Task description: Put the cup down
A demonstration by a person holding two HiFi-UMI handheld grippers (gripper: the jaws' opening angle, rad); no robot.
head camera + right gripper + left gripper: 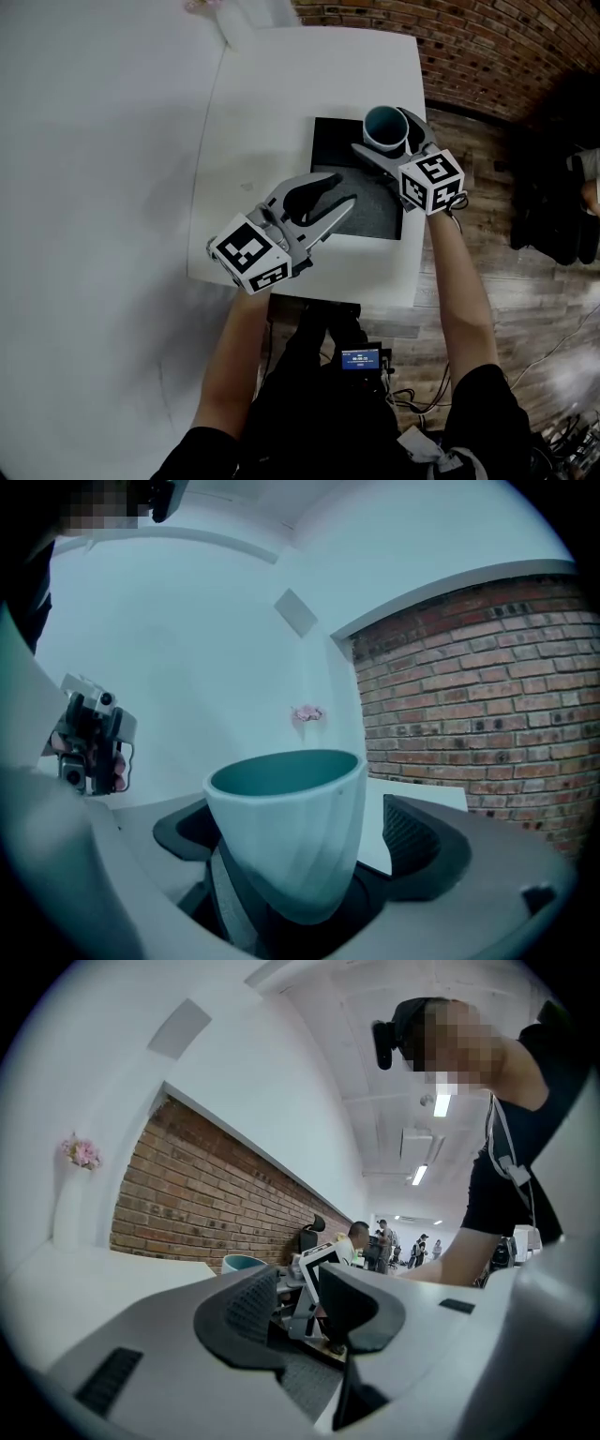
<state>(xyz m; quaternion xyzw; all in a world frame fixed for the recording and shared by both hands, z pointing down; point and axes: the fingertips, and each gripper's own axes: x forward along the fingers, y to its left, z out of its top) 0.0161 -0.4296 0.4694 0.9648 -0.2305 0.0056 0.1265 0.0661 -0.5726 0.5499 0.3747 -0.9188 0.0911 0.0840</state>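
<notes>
- At the far right corner of the dark mat [339, 155] on the desk [272, 103], the cup [383, 125] sat between the right gripper's [302, 855] jaws, spread wide with one pad clear of it
- Release seemed done; next, that gripper must back away without nudging it
- Cup looked empty
- Left gripper [345, 189] hovered over the mat's near edge, jaws apart, empty

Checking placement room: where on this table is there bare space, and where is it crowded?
Bare: white tabletop left of the black mat and beyond it. Crowded: mat's far right, cup inside right gripper; left gripper overhangs its near-left.
</notes>
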